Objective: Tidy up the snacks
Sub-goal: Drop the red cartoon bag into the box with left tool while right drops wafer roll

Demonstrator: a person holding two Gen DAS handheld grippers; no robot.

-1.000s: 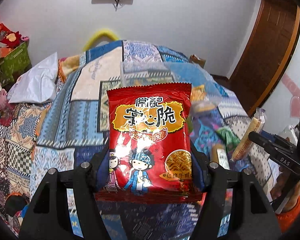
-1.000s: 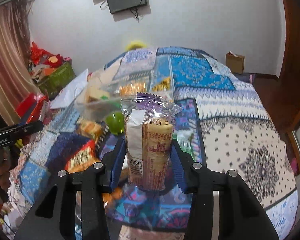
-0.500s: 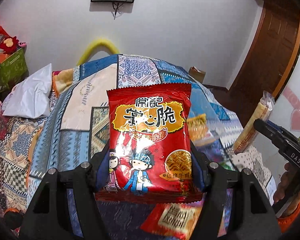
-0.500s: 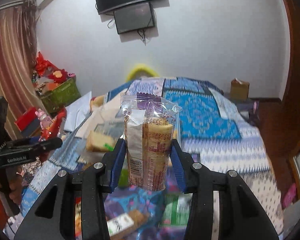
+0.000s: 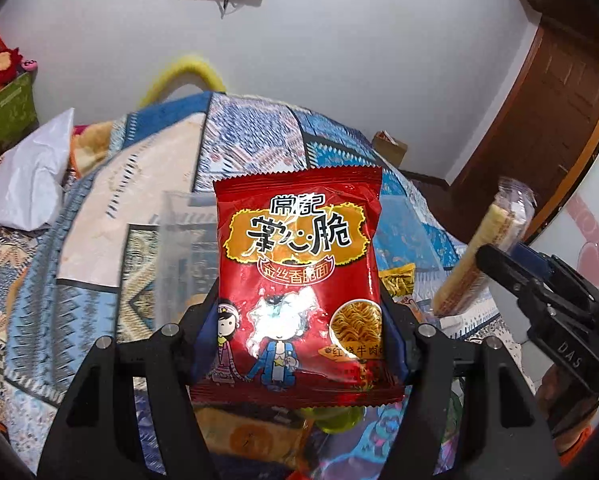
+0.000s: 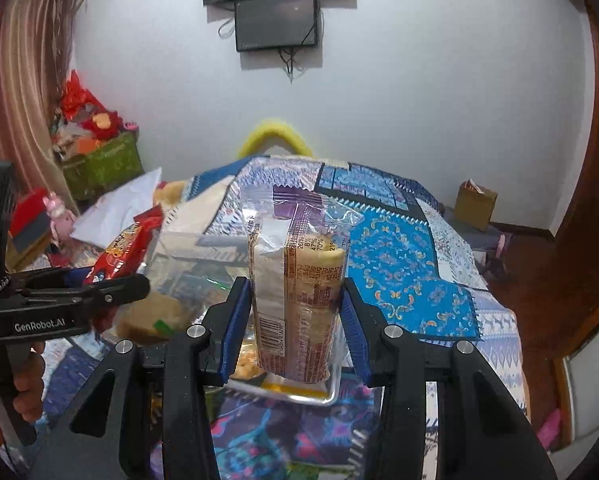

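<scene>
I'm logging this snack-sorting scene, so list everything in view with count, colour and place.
noodle snack bag: 1, red, upright in the left gripper
wafer pack: 1, clear with tan biscuits, upright in the right gripper
clear bin: 1, transparent, on the bed behind both packs
patchwork quilt: 1, blue and cream, covering the bed
screens: 2, black, on the wall
cardboard box: 1, brown, by the far wall
green box: 1, left of the bed
left gripper: 1, black, shut on the bag
right gripper: 1, black, shut on the pack
</scene>
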